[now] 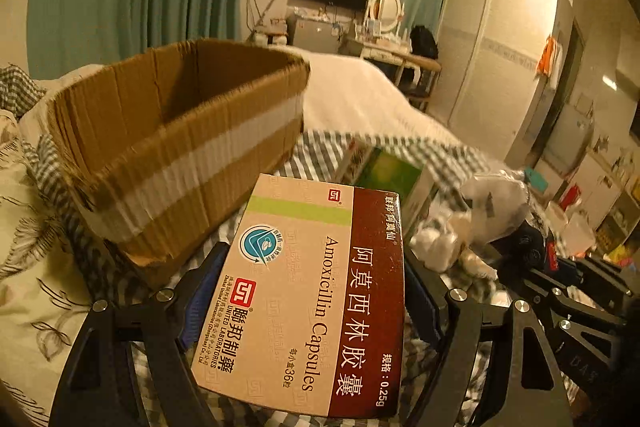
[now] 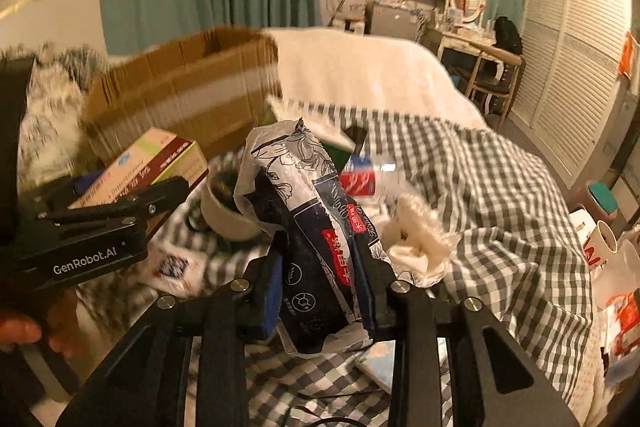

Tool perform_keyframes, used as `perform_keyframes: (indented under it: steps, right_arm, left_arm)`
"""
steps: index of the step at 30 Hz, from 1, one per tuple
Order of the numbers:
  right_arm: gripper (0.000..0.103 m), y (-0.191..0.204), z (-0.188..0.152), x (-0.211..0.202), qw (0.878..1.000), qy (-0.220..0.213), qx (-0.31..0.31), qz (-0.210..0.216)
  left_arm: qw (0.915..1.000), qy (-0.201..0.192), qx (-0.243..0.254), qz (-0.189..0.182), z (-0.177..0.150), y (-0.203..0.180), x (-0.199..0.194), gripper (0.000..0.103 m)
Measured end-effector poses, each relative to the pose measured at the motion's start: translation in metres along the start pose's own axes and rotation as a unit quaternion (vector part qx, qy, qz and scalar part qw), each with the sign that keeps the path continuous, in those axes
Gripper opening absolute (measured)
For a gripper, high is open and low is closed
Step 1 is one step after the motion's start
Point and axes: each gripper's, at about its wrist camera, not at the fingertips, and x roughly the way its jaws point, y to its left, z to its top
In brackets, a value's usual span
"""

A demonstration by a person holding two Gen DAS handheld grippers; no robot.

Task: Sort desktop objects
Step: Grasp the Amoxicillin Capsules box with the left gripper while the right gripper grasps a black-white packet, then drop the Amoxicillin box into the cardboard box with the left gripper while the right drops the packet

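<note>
My left gripper (image 1: 316,259) is shut on a tan and maroon amoxicillin capsule box (image 1: 304,291), held above the checked bedcover just in front of an open cardboard box (image 1: 180,131). The same medicine box (image 2: 144,167) and left gripper (image 2: 120,211) show at the left of the right wrist view, near the cardboard box (image 2: 180,87). My right gripper (image 2: 320,267) is shut on a dark blue and white plastic packet (image 2: 308,227), lifted over the bed.
A green box (image 1: 384,171) lies behind the medicine box. A red-labelled clear bottle (image 2: 360,179), a roll of tape (image 2: 224,211), crumpled white plastic (image 2: 420,239) and a small printed pack (image 2: 172,263) lie on the checked cover (image 2: 500,187). A mug (image 2: 604,239) stands at the right.
</note>
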Motion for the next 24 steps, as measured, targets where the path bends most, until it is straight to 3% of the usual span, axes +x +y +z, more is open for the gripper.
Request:
perform_keyframes:
  steps: [5,11,18,20,24]
  right_arm:
    - [0.03,0.008,0.021,-0.031,0.999,-0.044,0.02,0.019]
    - [0.03,0.04,0.068,-0.054,0.994,-0.089,-0.005,0.06]
    - [0.03,0.078,0.133,-0.039,0.986,-0.123,-0.035,0.11]
    - [0.03,0.088,0.15,-0.028,0.983,-0.13,-0.034,0.128]
    - [0.03,0.107,0.159,-0.009,0.977,-0.136,-0.031,0.158]
  left_arm:
    - [0.9989,-0.037,-0.025,-0.014,0.028,0.012,-0.033,0.082]
    - [0.9937,-0.1,-0.048,0.017,0.073,0.038,-0.068,0.082]
    - [0.984,-0.147,-0.081,0.059,0.129,0.081,-0.074,0.082]
    - [0.9796,-0.159,-0.1,0.07,0.132,0.101,-0.07,0.082]
    - [0.9776,-0.151,-0.134,0.059,0.123,0.143,-0.055,0.082]
